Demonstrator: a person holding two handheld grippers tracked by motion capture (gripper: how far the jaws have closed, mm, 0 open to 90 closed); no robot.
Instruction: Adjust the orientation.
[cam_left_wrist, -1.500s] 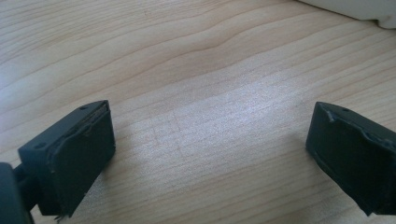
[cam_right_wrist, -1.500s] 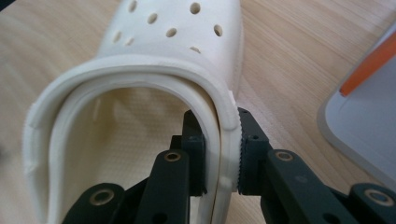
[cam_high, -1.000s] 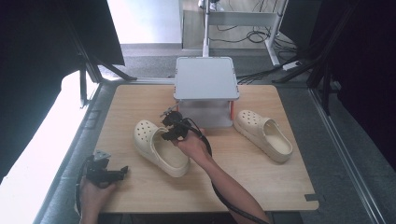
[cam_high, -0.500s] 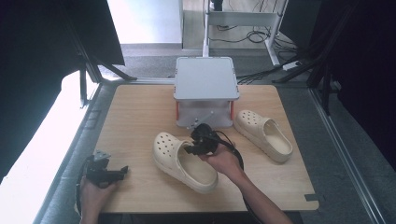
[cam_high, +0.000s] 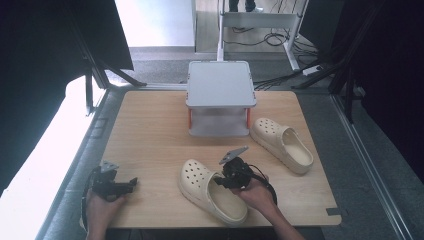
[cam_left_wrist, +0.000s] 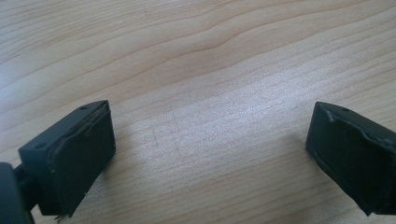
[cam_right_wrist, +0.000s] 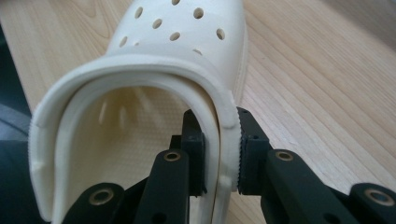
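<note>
Fingers (cam_right_wrist: 223, 154) — clamped on clog (cam_right_wrist: 182, 51) rim

Daylight glares from the left; dark edges, close-ups perhaps slightly soft

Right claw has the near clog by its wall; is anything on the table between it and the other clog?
Nothing visible. The right claw pinches the near clog, and only bare table lies between it and the other clog. The grey stand sits farther back, off that line.

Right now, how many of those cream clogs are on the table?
2. One clog lies near the front edge, its side wall pinched in the right tongs. The other clog lies free to the right of the small grey stand. None seems hidden.
</note>
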